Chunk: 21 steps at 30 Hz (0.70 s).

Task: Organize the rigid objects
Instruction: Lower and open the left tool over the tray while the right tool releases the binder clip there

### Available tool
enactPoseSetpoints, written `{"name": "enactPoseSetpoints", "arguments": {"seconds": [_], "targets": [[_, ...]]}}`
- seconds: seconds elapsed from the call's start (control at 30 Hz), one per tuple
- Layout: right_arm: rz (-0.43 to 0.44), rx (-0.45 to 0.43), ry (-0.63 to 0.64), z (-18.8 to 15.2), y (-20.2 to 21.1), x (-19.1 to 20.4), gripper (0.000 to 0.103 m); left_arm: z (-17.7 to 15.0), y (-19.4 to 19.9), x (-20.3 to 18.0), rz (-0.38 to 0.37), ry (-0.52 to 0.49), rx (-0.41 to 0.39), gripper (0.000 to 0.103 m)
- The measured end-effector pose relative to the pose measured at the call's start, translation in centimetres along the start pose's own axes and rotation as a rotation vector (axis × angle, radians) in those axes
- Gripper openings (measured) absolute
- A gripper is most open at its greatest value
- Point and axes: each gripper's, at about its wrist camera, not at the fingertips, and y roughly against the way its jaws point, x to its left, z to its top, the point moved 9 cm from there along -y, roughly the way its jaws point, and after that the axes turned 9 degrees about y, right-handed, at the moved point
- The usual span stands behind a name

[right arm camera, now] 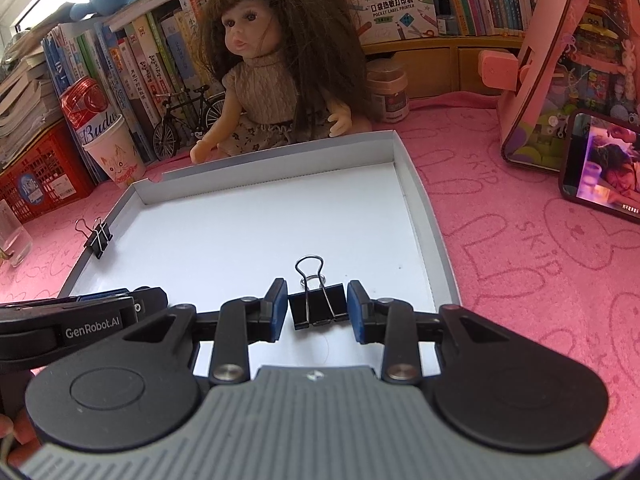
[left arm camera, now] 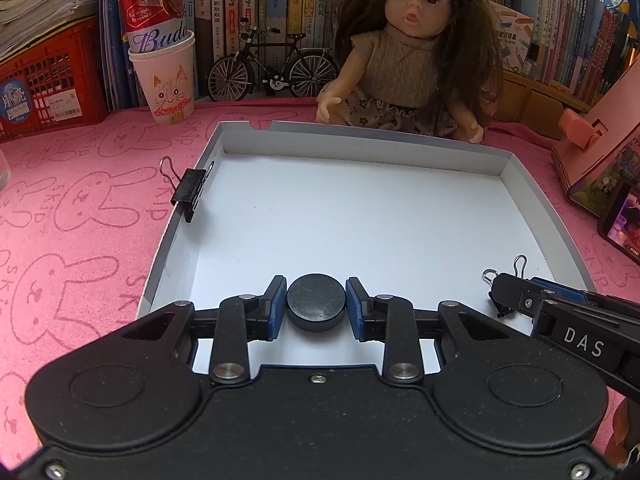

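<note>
A shallow white cardboard tray [left arm camera: 520, 184] [right arm camera: 424, 216] lies on the pink cloth. My left gripper [left arm camera: 316, 304] is shut on a round black disc [left arm camera: 316, 300], held low over the tray's near edge. My right gripper [right arm camera: 317, 306] is shut on a black binder clip [right arm camera: 318, 306], wire handles pointing forward, over the tray's near right part. That gripper and its clip also show in the left wrist view [left arm camera: 506, 288]. A second black binder clip [left arm camera: 188, 190] [right arm camera: 98, 238] is clipped on the tray's left wall.
A doll [left arm camera: 412, 52] [right arm camera: 276, 72] sits behind the tray. A toy bicycle [left arm camera: 272, 68], a paper cup [left arm camera: 168, 80] holding a red can [left arm camera: 154, 8], a red crate [left arm camera: 44, 84], a pink toy house [right arm camera: 568, 60], a phone [right arm camera: 604, 164], a small jar [right arm camera: 388, 88] and books surround it.
</note>
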Motion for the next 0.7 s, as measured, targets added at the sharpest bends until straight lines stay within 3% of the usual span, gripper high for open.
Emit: {"name": "enactPoseSetpoints", "arguments": {"seconds": [0.13, 0.17, 0.23, 0.37, 0.53, 0.7], "targets": [[0.025, -0.004, -0.011, 0.0, 0.1, 0.1, 0.041, 0.1, 0.4, -0.3, -0.015, -0.005, -0.013, 0.031], [0.037, -0.005, -0.022, 0.0, 0.1, 0.1, 0.041, 0.1, 0.6, -0.3, -0.017, -0.005, -0.025, 0.037], [0.041, -0.007, -0.029, 0.0, 0.3, 0.2, 0.058, 0.4, 1.2, -0.5, -0.023, -0.015, -0.052, 0.047], [0.045, -0.031, -0.012, 0.2, 1.2, 0.6, 0.061, 0.7, 2.6, -0.6, -0.024, -0.036, -0.087, 0.058], [0.038, -0.085, 0.038, 0.2, 3.3, 0.8, 0.082, 0.3, 4.7, -0.2, -0.053, -0.019, -0.106, 0.074], [0.026, -0.122, 0.057, -0.2, 5.1, 0.5, 0.087, -0.9, 6.9, 0.1, -0.076, -0.023, -0.128, 0.077]]}}
